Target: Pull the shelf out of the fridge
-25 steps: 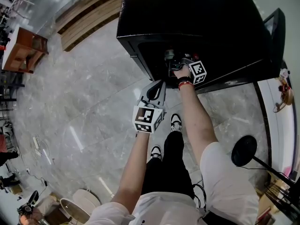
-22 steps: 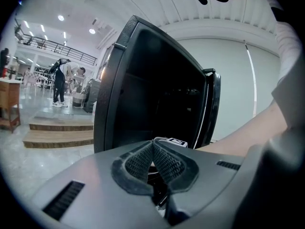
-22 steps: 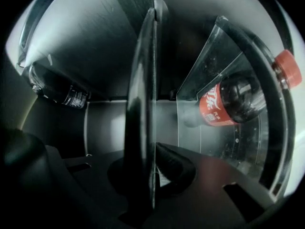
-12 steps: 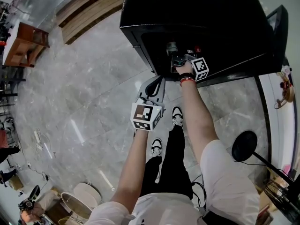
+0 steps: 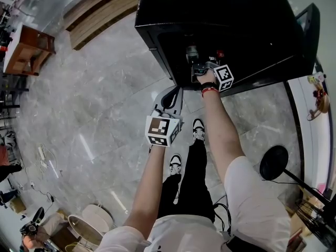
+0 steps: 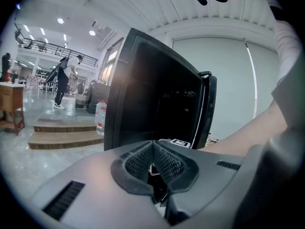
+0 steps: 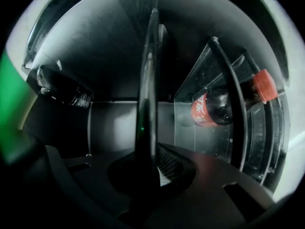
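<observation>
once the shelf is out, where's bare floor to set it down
The marble floor left of the fridge, between the wooden steps and the person's shoes, is bare and wide. Right of the fridge it is crowded: the open door and a round stand base.

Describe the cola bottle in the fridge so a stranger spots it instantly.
Look inside the open black fridge. In the right gripper view, a dark shelf edge runs up the middle; the bottle lies to its right. Its red cap and red label set it apart from the other bottle, which shows no red.
</observation>
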